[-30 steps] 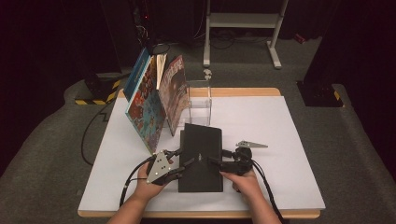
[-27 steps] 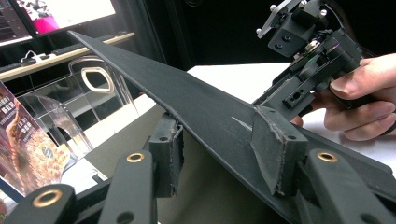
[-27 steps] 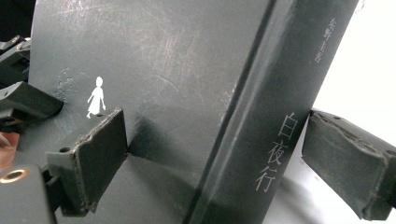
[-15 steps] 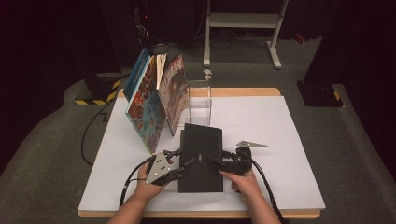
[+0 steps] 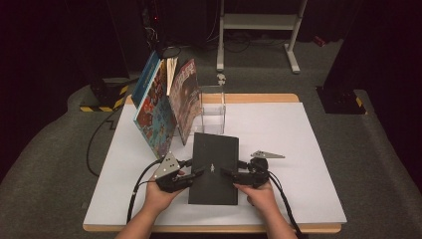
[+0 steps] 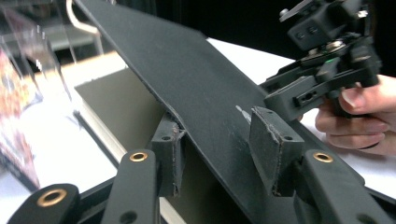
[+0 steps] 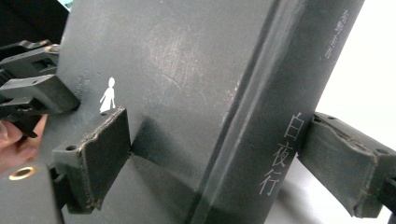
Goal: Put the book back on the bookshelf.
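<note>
High view: black book [image 5: 215, 167] flat on white table [image 5: 298, 149], left gripper [image 5: 195, 174] and right gripper [image 5: 228, 173] at its edges. Left jaws part-open, cover lifted between them; right jaws straddling spine, grip unclear. Beyond grippers, clear stand [image 5: 211, 107] with leaning picture books [image 5: 166, 107].

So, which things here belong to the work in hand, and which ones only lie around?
In the work:
- black book
- left gripper, under its lifted front cover
- right gripper, astride its spine side

Lying about:
- colourful books, leaning
- clear box
- grey plate
</note>
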